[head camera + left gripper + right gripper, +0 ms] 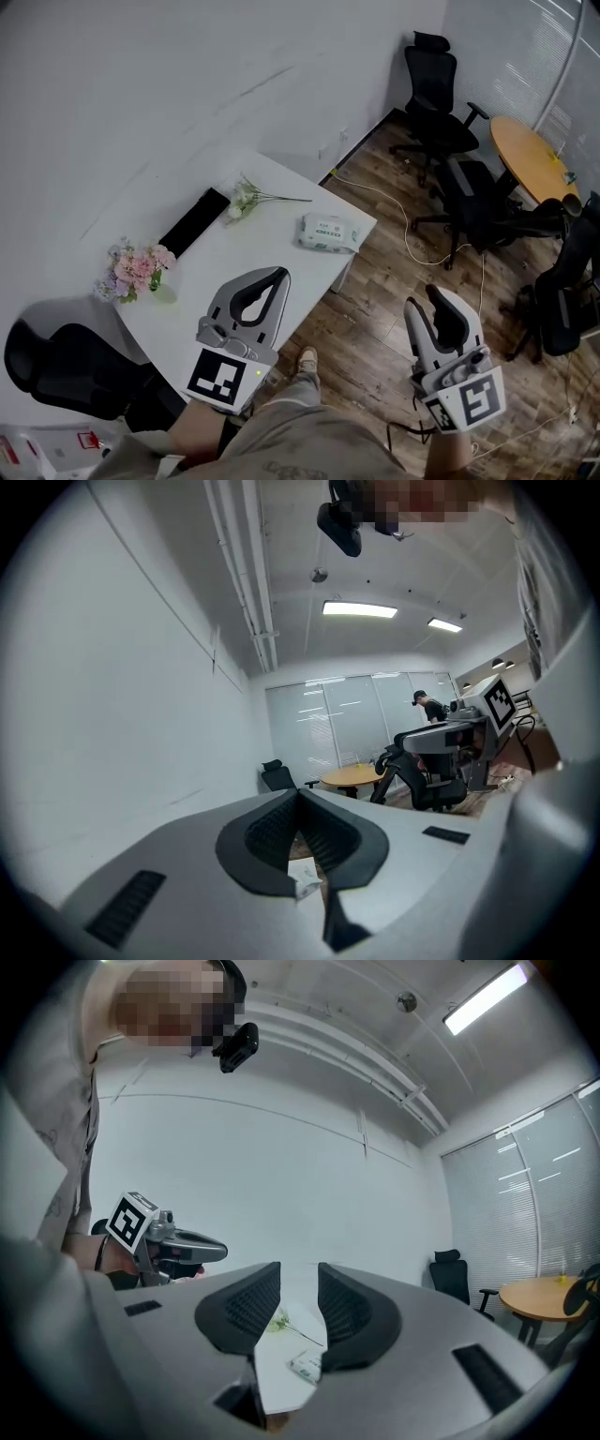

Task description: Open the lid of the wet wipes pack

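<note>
The wet wipes pack (pixel 330 232) lies flat with its lid down near the far right edge of the white table (pixel 281 253). It shows small past the jaws in the left gripper view (pixel 302 878) and in the right gripper view (pixel 305 1366). My left gripper (pixel 281 273) hovers over the table's near edge, short of the pack. Its tips meet (pixel 298 799) with nothing between them. My right gripper (pixel 422 298) is off the table over the wooden floor, to the right of the pack. Its jaws stand apart (pixel 299 1283) and hold nothing.
On the table are a pink flower bunch (pixel 136 270), white-flowered stems (pixel 248 199) and a flat black bar (pixel 195 221) by the wall. Black office chairs (pixel 433 94) and a round wooden table (pixel 530 155) stand at the right. Another black chair (pixel 56 366) is at the left.
</note>
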`<state>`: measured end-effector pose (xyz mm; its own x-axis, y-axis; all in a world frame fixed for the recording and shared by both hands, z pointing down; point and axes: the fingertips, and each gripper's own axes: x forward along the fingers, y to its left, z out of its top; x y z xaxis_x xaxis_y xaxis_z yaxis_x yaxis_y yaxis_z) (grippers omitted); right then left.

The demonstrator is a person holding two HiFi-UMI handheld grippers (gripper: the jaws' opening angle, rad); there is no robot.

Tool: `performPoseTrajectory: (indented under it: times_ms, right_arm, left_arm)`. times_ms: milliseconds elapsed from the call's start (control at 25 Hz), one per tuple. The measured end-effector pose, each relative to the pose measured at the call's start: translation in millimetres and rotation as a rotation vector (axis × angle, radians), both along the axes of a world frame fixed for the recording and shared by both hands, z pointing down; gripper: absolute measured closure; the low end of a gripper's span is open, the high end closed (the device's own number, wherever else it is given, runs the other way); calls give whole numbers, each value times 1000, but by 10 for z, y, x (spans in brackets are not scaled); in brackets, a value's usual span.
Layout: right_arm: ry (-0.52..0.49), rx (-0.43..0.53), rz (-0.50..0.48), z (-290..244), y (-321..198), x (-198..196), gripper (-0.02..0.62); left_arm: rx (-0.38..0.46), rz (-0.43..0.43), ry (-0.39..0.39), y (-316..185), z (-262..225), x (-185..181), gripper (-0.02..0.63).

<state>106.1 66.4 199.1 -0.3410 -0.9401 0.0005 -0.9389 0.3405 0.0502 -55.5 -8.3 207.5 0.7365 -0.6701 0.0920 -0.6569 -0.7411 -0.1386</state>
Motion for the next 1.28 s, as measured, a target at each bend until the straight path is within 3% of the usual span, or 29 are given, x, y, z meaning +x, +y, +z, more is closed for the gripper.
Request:
performPoseTrajectory:
  times_ms: [400,960,1280]
  right_arm:
    - [-9,-27,-3,33,-1052,-72,454]
    - [8,-114,-65,455,-1841,131,454]
    - [61,-207,-90,981,-2311,198,453]
  left_arm:
    - [-16,12,-2,-953,48,3,589]
    - [-77,-50,-16,-1543,236,172,589]
    - [-129,-33,-57,-1931,704,469,589]
